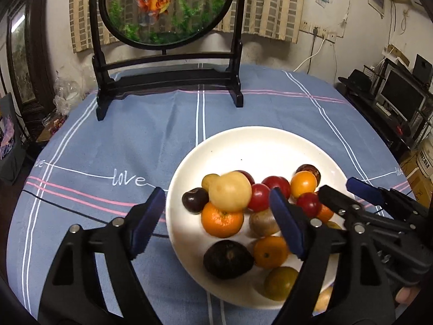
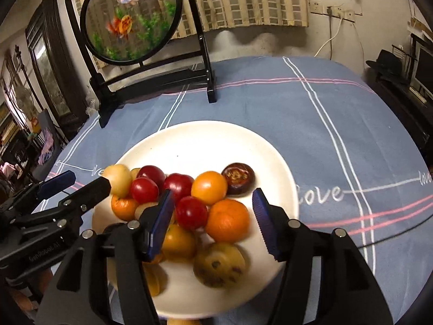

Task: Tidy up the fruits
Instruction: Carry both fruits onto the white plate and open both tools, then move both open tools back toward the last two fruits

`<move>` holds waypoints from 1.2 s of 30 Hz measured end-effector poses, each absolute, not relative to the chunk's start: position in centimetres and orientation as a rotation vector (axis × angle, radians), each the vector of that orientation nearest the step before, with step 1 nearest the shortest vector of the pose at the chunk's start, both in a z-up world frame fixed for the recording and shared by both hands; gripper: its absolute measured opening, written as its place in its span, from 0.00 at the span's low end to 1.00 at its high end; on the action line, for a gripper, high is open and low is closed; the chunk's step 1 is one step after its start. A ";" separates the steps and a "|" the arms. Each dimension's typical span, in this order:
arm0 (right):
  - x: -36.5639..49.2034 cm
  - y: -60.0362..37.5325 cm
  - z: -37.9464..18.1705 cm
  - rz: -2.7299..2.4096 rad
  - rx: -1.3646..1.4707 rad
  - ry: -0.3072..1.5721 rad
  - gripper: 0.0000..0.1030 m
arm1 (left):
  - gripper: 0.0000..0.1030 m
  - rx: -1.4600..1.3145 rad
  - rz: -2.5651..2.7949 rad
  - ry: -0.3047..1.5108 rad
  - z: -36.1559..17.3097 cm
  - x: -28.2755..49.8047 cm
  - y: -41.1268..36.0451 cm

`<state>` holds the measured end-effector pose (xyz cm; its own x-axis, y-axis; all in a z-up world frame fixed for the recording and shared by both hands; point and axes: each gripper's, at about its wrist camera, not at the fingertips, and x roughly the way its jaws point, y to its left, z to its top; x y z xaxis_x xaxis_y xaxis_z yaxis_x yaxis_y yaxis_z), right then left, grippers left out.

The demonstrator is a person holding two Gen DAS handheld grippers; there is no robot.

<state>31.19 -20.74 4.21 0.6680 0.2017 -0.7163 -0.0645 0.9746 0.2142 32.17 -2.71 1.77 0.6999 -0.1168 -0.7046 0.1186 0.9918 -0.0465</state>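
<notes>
A white plate [image 1: 259,146] holds a heap of several fruits: a pale yellow fruit [image 1: 230,191], an orange [image 1: 222,220], red fruits [image 1: 258,197], a dark avocado-like fruit [image 1: 228,258] and a dark cherry [image 1: 194,200]. My left gripper [image 1: 217,220] is open and empty, with its fingers on either side of the heap's left part. My right gripper [image 2: 213,223] is open and empty above the plate [image 2: 200,138], around an orange [image 2: 228,220] and a red fruit [image 2: 191,212]. The right gripper also shows in the left wrist view [image 1: 349,189].
A blue cloth with white and pink lines [image 1: 121,140] covers the round table. A black stand with a round goldfish screen [image 1: 165,8] is at the table's back. Furniture and a monitor [image 1: 400,94] stand to the right, beyond the table edge.
</notes>
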 end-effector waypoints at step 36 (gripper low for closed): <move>15.1 -24.7 0.0 0.116 0.206 0.883 0.59 | 0.93 0.153 -0.214 0.881 -3.7 18.1 -3.9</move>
